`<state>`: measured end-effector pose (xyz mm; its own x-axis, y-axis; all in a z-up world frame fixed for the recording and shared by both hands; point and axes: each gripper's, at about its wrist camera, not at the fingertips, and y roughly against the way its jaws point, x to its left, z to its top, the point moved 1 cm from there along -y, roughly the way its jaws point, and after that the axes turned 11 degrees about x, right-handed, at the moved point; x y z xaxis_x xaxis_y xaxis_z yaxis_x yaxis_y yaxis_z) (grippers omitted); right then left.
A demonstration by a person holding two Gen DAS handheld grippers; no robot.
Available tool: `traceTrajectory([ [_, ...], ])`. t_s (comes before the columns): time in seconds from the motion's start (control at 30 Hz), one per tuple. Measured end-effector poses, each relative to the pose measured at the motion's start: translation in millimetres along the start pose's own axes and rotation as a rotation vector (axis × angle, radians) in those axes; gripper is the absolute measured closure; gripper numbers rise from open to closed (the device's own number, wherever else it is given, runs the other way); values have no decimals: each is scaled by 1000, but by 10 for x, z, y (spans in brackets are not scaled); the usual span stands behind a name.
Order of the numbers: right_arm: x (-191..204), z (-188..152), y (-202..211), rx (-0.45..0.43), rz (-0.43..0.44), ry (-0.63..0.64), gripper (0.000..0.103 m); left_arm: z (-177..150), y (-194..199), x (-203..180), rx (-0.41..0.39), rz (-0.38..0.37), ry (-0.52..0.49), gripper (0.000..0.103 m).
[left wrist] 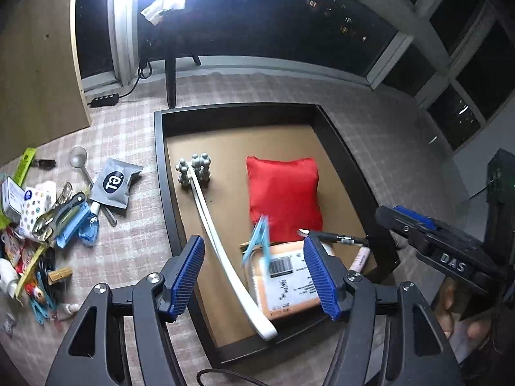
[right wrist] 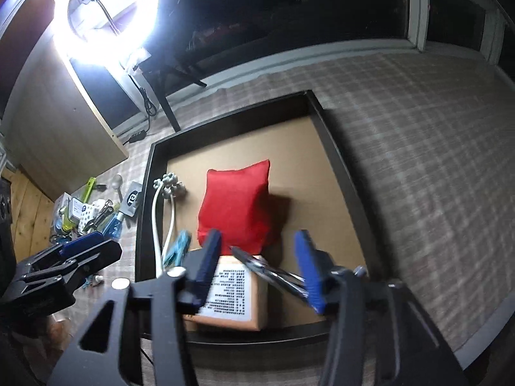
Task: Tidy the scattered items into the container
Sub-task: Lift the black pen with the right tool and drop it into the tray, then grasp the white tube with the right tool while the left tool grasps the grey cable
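Both grippers, left gripper (left wrist: 254, 276) and right gripper (right wrist: 257, 270), hang open over the tray (left wrist: 341, 148), clothespin (left wrist: 259, 241) and pen (right wrist: 273, 276) dropping free; next comes the pile (left wrist: 48, 218).

A glaring ring light (right wrist: 106, 9) stands on its stand at the far edge of the checked cloth (left wrist: 370, 135). Just below it a black power strip (left wrist: 104, 99) lies on the cloth, its cable running up toward the light. Beside the light, a dark table leg (left wrist: 170, 80) comes down. Behind the light, night-dark windows (left wrist: 273, 16) show distant lit buildings. A light wooden cabinet (left wrist: 35, 64) stands left of the light.
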<state>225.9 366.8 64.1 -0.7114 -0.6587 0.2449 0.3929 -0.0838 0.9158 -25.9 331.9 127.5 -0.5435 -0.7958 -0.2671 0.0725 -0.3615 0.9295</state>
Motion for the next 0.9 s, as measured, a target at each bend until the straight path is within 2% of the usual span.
traceTrajectory([
  [0.13, 47, -15, 7, -10, -8, 15, 50, -50, -33, 88, 16, 3, 27, 44],
  [0.43, 311, -34, -135, -8, 45, 91, 49, -244, 18, 411, 10, 33, 82, 46],
  [0.63, 731, -100, -205, -43, 62, 263, 48, -453, 113, 859, -7, 65, 173, 47],
  [0.73, 1043, -176, -271, -16, 92, 394, 41, -592, 146, 1128, -13, 82, 229, 47],
  [0.9, 1565, -352, -416, 33, 121, 575, 41, -901, 208, 1632, -12, 109, 331, 48],
])
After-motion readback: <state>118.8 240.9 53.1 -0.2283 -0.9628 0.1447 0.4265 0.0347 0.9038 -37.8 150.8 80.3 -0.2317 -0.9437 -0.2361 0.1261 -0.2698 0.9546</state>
